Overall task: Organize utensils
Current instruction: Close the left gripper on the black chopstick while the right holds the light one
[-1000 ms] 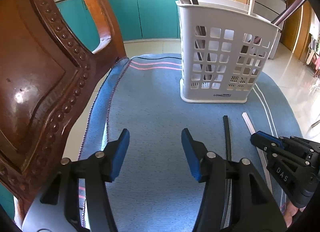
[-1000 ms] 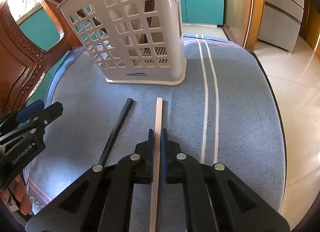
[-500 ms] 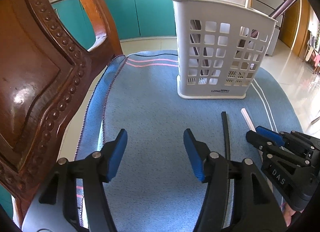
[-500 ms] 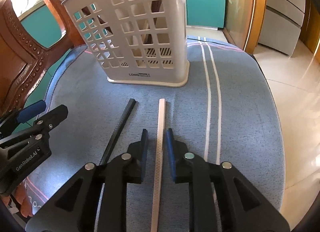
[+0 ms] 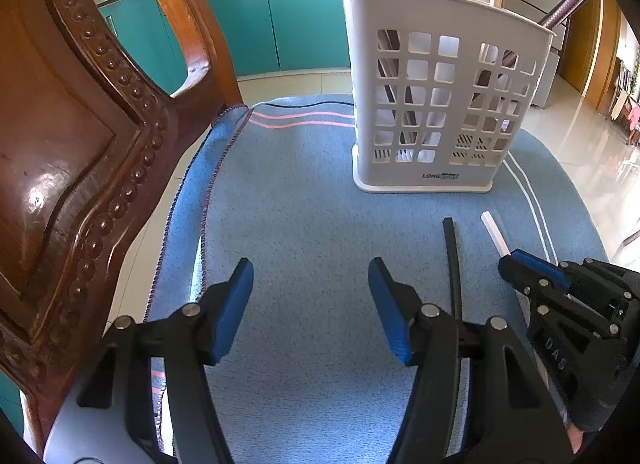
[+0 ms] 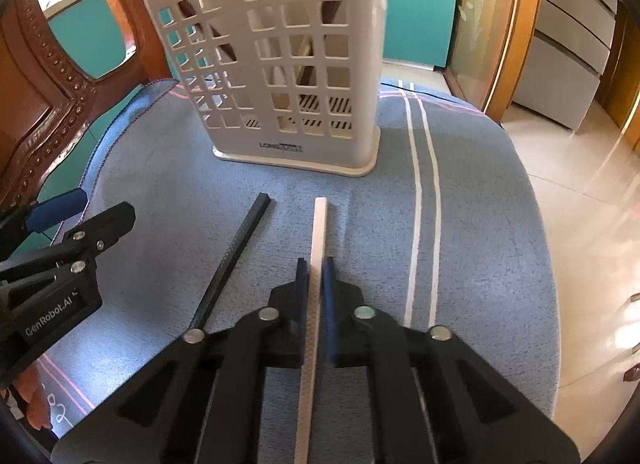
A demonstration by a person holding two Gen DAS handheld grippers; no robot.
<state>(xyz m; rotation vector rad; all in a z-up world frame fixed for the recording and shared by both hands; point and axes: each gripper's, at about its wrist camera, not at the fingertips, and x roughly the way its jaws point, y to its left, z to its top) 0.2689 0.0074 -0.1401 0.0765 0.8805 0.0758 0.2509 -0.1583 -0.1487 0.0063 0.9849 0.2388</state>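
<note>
A white chopstick [image 6: 319, 223] lies on the blue cloth, and my right gripper [image 6: 315, 270] is shut on it near its middle; its far end [image 5: 493, 229] shows in the left wrist view. A black chopstick [image 6: 240, 244] lies just left of it, also seen as black chopstick [image 5: 453, 260]. The white slotted utensil holder [image 6: 280, 63] stands upright beyond both, with several utensils in it. My left gripper [image 5: 310, 296] is open over bare cloth, left of the black chopstick, nothing between its fingers.
A carved wooden chair back [image 5: 72, 143] rises close on the left. The blue cloth [image 5: 300, 191] covers a round table whose edge drops to tiled floor on the right [image 6: 580, 223]. Teal cabinets [image 5: 256, 19] stand behind.
The right gripper opened briefly around the white chopstick, then shut on it again. The left gripper stayed open and barely shifted.
</note>
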